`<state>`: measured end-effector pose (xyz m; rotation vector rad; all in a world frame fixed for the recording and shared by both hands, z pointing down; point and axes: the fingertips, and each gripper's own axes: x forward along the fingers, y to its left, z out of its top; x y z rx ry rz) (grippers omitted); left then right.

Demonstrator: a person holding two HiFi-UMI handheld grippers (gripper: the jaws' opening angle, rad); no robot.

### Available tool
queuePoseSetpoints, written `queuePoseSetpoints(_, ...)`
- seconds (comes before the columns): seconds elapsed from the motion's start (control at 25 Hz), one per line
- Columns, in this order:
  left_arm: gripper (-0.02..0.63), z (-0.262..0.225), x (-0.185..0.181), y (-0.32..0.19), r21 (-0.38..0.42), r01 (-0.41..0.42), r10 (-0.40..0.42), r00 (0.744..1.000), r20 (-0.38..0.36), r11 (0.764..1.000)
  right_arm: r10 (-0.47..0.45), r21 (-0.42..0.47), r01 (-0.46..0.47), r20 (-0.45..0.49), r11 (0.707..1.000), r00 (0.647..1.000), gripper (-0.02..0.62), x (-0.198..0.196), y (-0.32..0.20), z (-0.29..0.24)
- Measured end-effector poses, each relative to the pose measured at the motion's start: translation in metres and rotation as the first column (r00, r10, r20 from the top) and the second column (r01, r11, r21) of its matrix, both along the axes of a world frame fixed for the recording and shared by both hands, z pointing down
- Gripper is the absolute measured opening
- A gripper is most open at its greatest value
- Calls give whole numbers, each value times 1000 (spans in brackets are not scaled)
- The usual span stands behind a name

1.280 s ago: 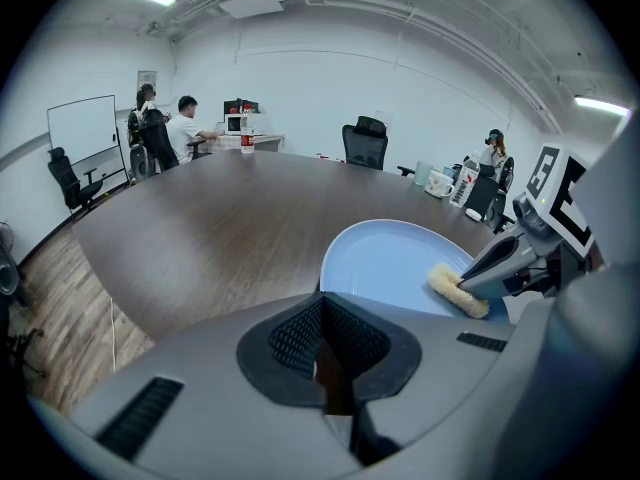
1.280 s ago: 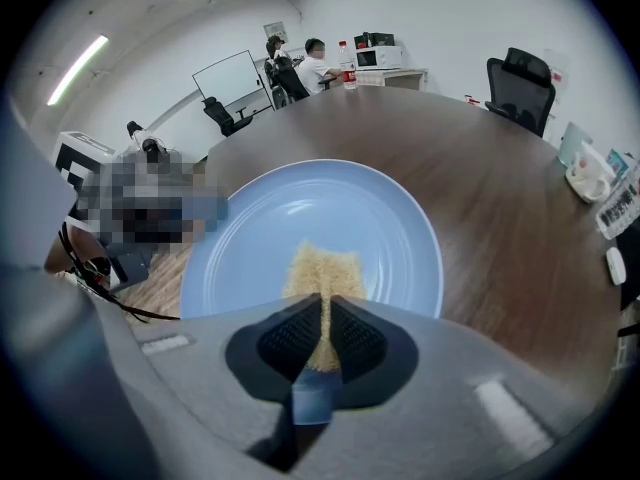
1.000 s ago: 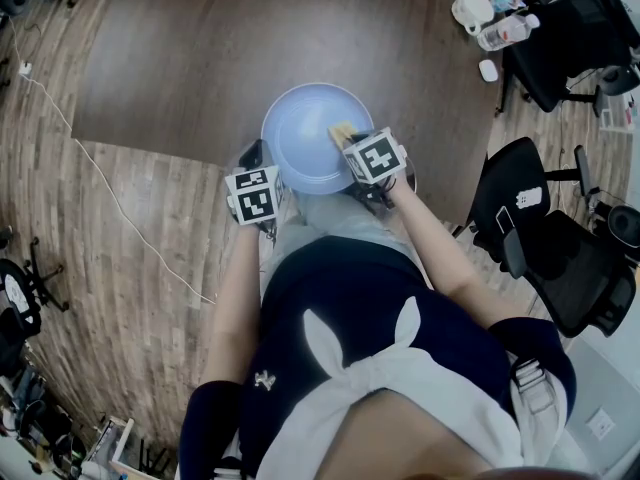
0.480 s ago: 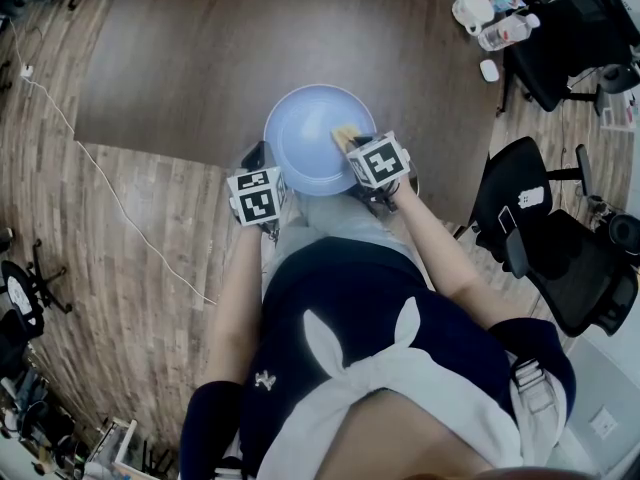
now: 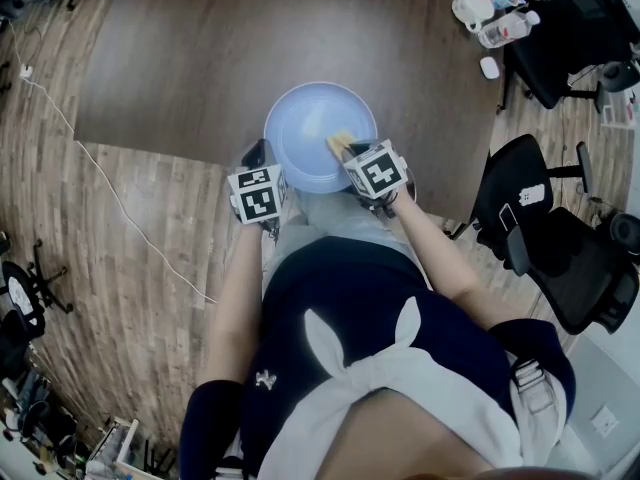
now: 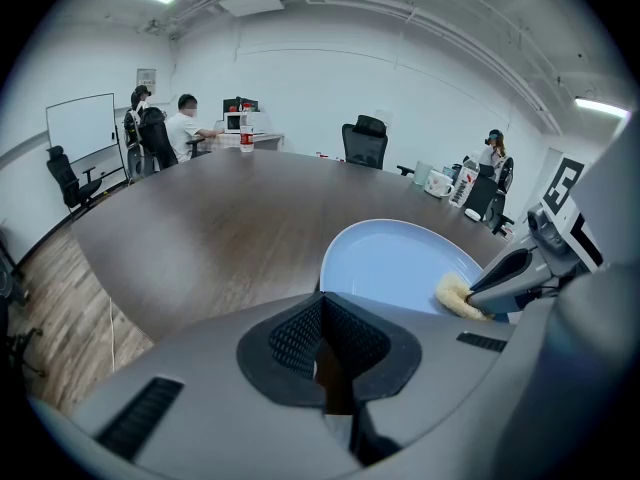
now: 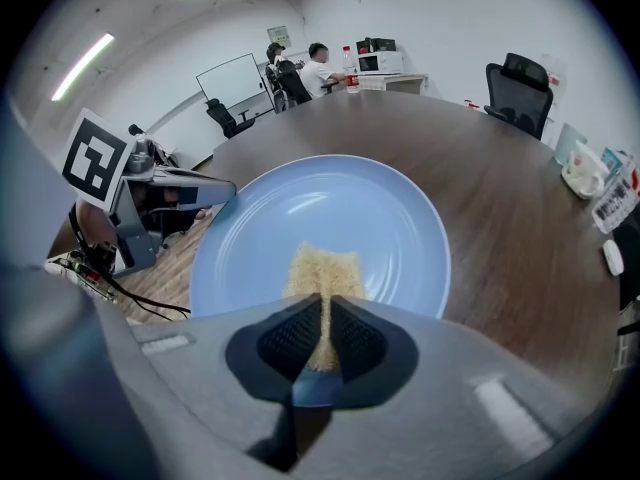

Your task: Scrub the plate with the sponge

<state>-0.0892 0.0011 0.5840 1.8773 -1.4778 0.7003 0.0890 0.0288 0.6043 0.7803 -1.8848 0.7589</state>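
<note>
A light-blue plate [image 5: 312,128] lies on the dark wooden table near its front edge. My right gripper [image 5: 350,151] is shut on a yellow sponge [image 5: 341,142] that rests on the plate's right inner side. In the right gripper view the sponge [image 7: 322,271] sticks out from between the jaws over the plate [image 7: 380,218]. My left gripper [image 5: 262,158] sits at the plate's near-left rim, its jaws shut on that rim. The left gripper view has the plate [image 6: 390,263] beyond the jaws and the sponge [image 6: 458,296] at the right gripper's tips.
Black office chairs [image 5: 540,218] stand to the right of the table. Mugs and a bottle [image 5: 495,23] sit at the table's far right. A white cable [image 5: 100,183] runs over the wooden floor at left. People sit at a far desk [image 6: 185,128].
My right gripper has drawn the sponge a little toward me across the plate. The left gripper and the plate have stayed put.
</note>
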Motion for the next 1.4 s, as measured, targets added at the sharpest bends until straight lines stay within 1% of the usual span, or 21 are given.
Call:
queuePoseSetpoints(0.4, 6, 1, 1, 0, -1, 4, -4, 1000, 3, 1000, -52, -25, 52, 14, 998, 999, 25, -15, 21, 1)
queuePoseSetpoints(0.76, 6, 1, -1, 1, 2, 6, -6, 1000, 4, 1000, -119, -18, 120, 32, 993, 992, 25, -37, 34, -2)
queuePoseSetpoints(1.0, 6, 0, -1, 1, 1, 10, -10, 1000, 8, 1000, -146, -32, 148, 43, 989, 988, 25, -46, 38, -3)
queuePoseSetpoints(1.28, 6, 1, 1, 0, 1, 18, -18, 1000, 10, 1000, -218, -34, 219, 45, 975, 975, 25, -62, 44, -3)
queuePoseSetpoints(1.4, 6, -1, 0, -1, 4, 18, -18, 1000, 14, 1000, -265, -21, 267, 56, 964, 963, 25, -73, 44, -8)
